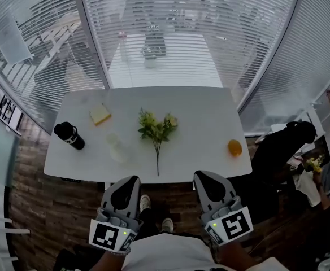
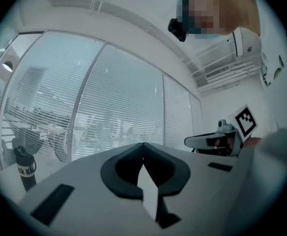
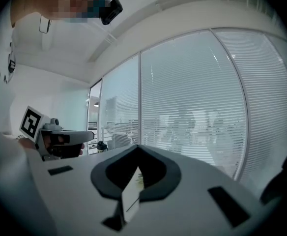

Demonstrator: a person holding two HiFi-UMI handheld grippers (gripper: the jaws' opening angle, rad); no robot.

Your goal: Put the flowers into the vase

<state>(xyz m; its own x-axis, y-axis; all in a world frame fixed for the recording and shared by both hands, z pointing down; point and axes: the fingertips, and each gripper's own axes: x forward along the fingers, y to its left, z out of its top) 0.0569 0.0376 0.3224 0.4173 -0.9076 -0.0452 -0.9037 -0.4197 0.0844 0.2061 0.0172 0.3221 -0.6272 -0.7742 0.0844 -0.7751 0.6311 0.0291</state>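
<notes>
I am holding the left gripper (image 1: 129, 183) and right gripper (image 1: 203, 178) clenched and empty at six o'clock, short of the white rectangular table (image 1: 210, 123). The leafy green bunch of pale flowers (image 1: 156, 129) is lying mid-table, with the faint clear vase (image 1: 118, 150) at its eight o'clock. I am judging it best to release the jaws first, then pinch the bare stem low.

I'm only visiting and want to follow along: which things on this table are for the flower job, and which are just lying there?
For the job:
- flowers
- clear vase
- left gripper and right gripper, both shut and empty

Just lying about:
- black bottle
- yellow block
- small orange object
</notes>
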